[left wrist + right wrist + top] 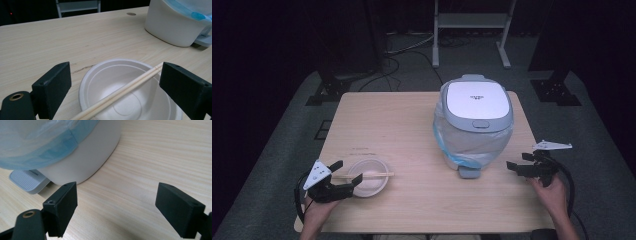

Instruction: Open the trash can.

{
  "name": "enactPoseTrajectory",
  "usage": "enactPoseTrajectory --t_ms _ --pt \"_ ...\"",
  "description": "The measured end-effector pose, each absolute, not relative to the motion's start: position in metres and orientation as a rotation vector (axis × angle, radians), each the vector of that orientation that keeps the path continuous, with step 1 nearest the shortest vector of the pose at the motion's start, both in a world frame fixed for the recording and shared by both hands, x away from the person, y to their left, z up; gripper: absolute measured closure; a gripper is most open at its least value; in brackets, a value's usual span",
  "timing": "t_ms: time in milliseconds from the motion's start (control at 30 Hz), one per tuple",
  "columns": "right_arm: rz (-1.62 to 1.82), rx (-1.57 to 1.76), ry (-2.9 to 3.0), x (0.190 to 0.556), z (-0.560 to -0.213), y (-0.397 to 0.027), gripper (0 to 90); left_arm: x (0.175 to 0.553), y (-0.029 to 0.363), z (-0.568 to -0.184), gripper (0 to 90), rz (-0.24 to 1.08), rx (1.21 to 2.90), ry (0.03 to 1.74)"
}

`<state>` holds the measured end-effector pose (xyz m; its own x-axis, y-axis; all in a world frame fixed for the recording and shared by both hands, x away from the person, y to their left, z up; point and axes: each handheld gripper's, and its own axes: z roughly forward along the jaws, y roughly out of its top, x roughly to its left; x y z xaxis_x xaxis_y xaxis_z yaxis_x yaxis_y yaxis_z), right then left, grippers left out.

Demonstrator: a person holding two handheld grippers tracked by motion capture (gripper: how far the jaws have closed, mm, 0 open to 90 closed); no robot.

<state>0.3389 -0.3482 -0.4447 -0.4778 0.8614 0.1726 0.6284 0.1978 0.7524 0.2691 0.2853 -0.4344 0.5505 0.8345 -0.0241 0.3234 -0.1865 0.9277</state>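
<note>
The key thing here is how the chopsticks (362, 175) lie against the left gripper (345, 178): the pair is laid flat across the rim of the white bowl (373, 185), long axis running left-to-right along the bench (412, 140) in the high view. In the left gripper view the chopsticks (122, 92) run diagonally from low left up to the right finger (185, 87), which sits just beside their upper end. The fingers are spread wide and nothing is gripped; the bowl (105, 72) is framed between them.

So the sticks run roughly in line with the gap rather than across it, and a turn of the hand would probably be needed before they could be pinched across their width. The left hand is clearly the nearer one.

The right gripper (523, 167) is held well apart from the bowl, on the far side of the pedal bin (474, 120). Its fingers are also released, with only bare bench between them, and the bin's white base (82, 162) and grey pedal (27, 181) are seen just ahead.

Nothing stands between the left fingers and the chopsticks. The bowl looks light, so it could get nudged if the sticks are dragged.
</note>
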Motion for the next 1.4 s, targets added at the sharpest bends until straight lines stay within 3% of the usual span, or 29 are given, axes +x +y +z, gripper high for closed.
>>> enactPoseTrajectory --t_ms 367,1100,1400 --pt "1.175 1.464 2.125 0.354 -0.433 -0.353 16.4 0.268 0.283 -0.434 9.6 0.611 1.77 0.946" --pt "1.111 1.567 2.024 0.454 -0.405 -0.343 16.8 0.268 0.282 -0.435 9.6 0.601 1.777 0.928" --pt "1.106 1.544 2.015 0.475 -0.403 -0.33 16.8 0.269 0.281 -0.436 9.6 0.599 1.78 0.922"
